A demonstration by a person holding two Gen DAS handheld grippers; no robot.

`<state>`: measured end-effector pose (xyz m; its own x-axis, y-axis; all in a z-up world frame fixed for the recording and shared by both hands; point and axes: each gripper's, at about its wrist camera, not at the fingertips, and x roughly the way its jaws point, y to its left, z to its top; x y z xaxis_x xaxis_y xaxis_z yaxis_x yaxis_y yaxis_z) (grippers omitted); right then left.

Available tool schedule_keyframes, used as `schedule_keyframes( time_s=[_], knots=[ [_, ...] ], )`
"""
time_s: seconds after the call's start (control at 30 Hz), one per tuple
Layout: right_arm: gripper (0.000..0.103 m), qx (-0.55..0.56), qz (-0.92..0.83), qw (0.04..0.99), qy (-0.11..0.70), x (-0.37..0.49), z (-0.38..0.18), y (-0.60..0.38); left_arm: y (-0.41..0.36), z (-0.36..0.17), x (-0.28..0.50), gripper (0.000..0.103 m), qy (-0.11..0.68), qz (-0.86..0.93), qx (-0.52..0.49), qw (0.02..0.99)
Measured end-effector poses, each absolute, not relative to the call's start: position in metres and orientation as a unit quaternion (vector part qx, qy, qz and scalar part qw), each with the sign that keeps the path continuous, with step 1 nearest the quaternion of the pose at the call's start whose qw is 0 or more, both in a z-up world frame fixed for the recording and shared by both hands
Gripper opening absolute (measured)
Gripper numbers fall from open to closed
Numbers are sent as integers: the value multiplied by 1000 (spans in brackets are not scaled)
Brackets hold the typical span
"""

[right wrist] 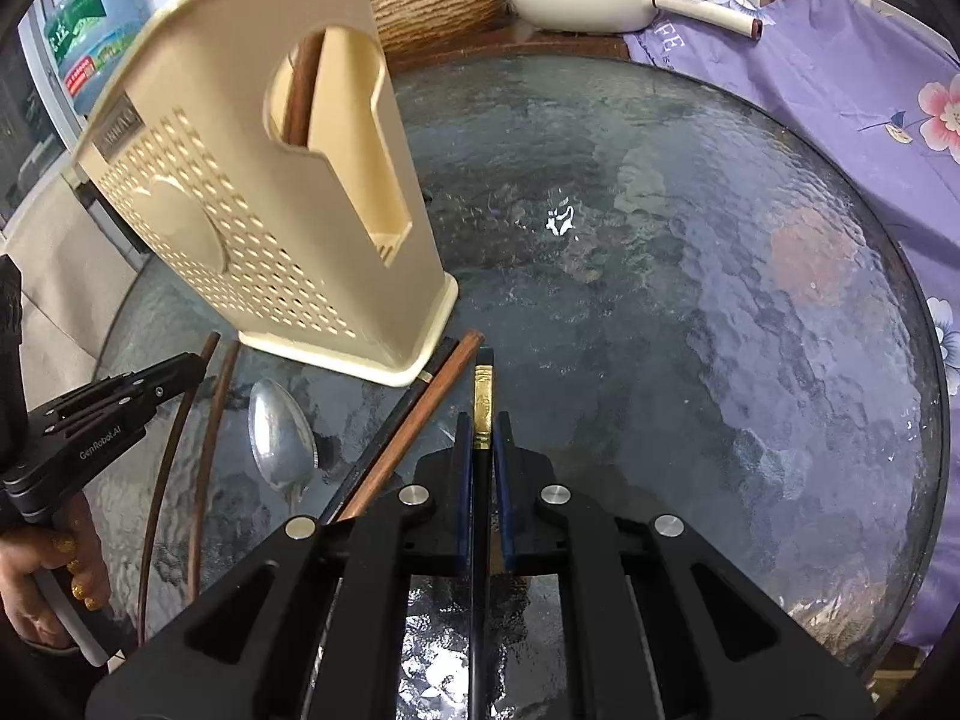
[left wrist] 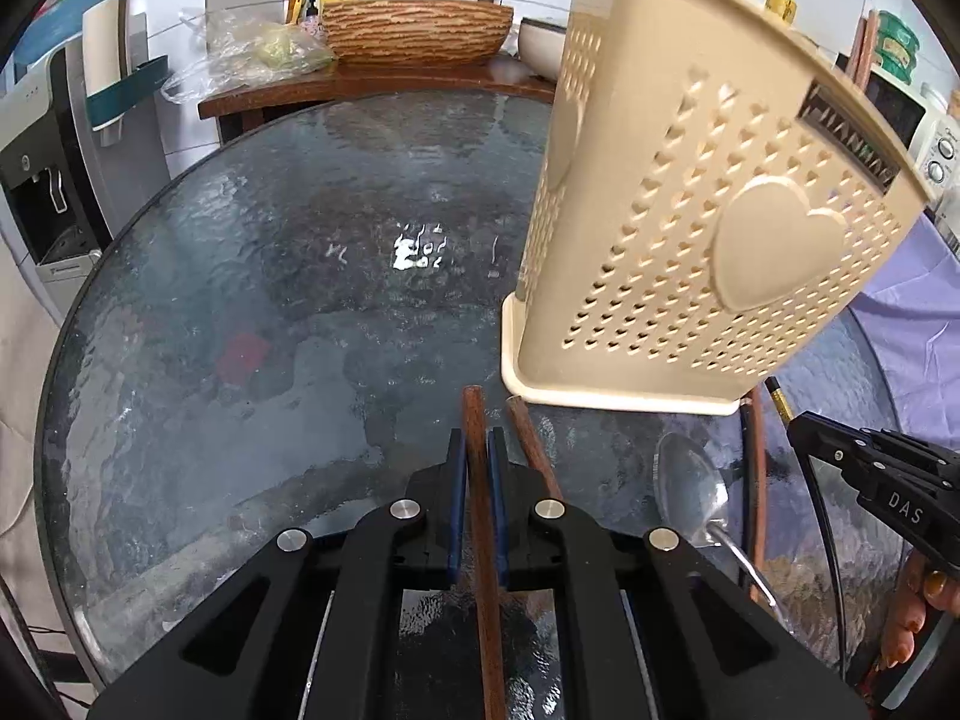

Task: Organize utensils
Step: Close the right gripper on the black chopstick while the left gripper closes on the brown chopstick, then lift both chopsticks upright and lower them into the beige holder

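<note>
Left tongs [left wrist: 477, 450] clamped on a brown wooden chopstick [left wrist: 474, 420]. Right tongs [right wrist: 483, 438] clamped on a black chopstick with a gold band [right wrist: 483, 399]. Beige perforated utensil holder [right wrist: 252, 192] upright on the glass worktop [right wrist: 690, 300], one chopstick inside. Metal spoon [right wrist: 281, 441] flat beside loose chopsticks, just before the holder.

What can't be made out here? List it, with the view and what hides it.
- Rear ends of the brown chopstick and the black gold-tipped chopstick: hidden under each gripper's own body in its wrist view.
- Inside of the beige utensil holder: the left wrist view shows only perforated walls; the right wrist view shows one brown stick through the side cutout.
- Spoon handle: hidden behind chopsticks in the right wrist view.
</note>
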<state>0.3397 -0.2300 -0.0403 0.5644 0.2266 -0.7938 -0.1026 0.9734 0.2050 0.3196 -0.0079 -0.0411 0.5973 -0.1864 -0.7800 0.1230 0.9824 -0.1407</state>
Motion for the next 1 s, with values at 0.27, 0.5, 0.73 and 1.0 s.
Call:
schedule_keyframes(
  time_s=[0.27, 0.5, 0.73, 1.0],
  knots=[
    [8, 94, 130, 902, 402, 321, 0, -242, -7, 10, 292, 7, 381, -102, -40, 918],
    [7, 102, 171, 918, 342, 294, 47, -249, -10, 59, 263, 7, 324, -124, -45, 937],
    [7, 91, 194, 929, 300, 263, 83, -254, -12, 85, 240, 7, 288, -133, -43, 947],
    [7, 76, 207, 935, 277, 240, 106, -258, -16, 103, 223, 7, 265, -150, -34, 952]
  ],
)
